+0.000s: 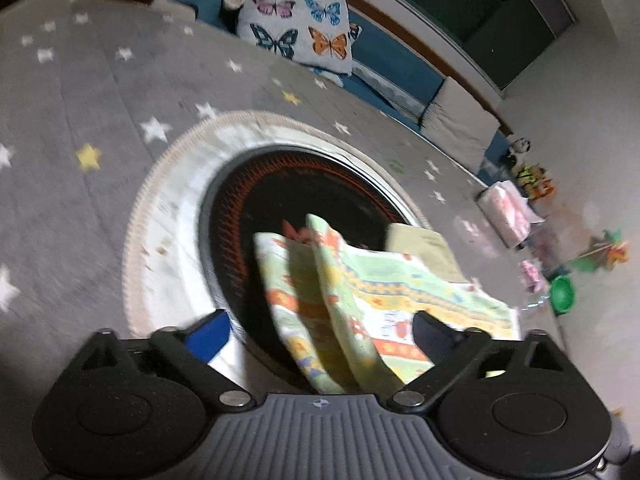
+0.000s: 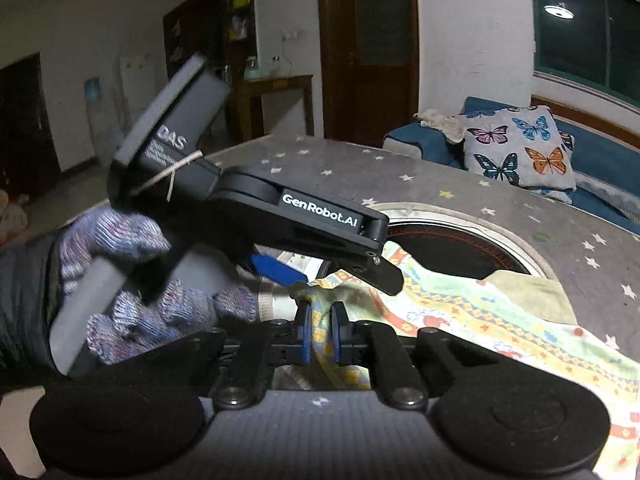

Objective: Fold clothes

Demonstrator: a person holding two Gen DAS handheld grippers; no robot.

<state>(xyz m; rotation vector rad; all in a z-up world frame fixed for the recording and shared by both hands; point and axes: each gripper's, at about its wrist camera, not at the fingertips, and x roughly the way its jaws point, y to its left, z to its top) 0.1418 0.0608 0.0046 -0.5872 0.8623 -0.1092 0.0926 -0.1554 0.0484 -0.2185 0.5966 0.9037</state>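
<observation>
Cloth (image 2: 460, 312), draped over the starred table (image 2: 440, 176) ahead, is pinched at its bunched corner by the right gripper (image 2: 320, 332), while the left gripper (image 1: 320, 332) gapes released astride a hanging fold, so lift gently, keeping edges aligned.

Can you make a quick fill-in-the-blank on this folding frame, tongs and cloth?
1. The right tongs are shut on the patterned ____.
2. The left tongs stand ____, their pads not pressing the patterned cloth.
3. The cushion on the blue sofa is printed with ____.
4. The hand holding the left tongs wears a knitted ____.

Missing words: cloth; open; butterflies; glove
</observation>
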